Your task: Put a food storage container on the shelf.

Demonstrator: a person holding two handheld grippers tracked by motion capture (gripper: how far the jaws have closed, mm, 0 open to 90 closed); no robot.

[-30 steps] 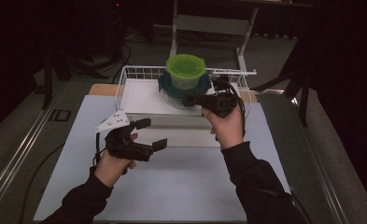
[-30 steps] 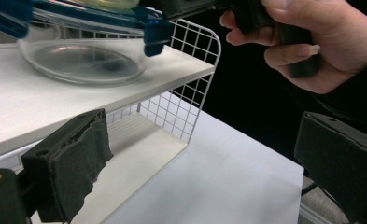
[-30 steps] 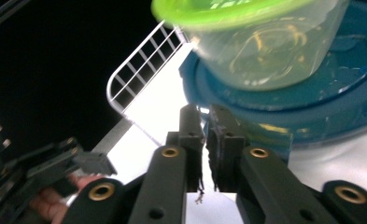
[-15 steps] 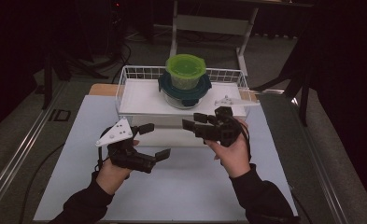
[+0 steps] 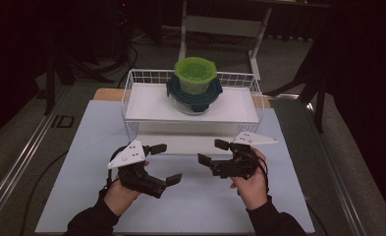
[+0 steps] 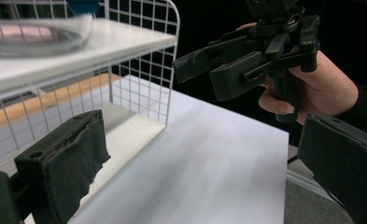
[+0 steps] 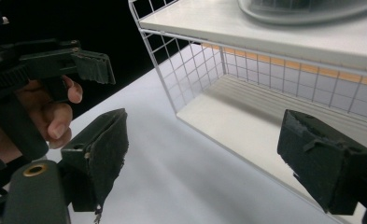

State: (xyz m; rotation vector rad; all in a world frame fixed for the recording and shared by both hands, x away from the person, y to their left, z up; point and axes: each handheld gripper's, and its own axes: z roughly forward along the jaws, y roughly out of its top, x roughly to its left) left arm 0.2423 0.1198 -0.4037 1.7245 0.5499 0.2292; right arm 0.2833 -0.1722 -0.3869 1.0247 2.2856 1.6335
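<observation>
Letters "ID" in white on the grey floor strip (image 5: pixel 63 121), left of the table (image 5: pixel 97 142)

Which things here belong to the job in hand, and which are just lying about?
Part of the job:
- stacked lidded containers, green-lidded one on top
- white wire rack, containers on its upper shelf
- left gripper, open, empty
- right gripper, jaws just been opening, nothing between them

Just lying about:
- white mat under the rack
- white stand behind the table
</observation>
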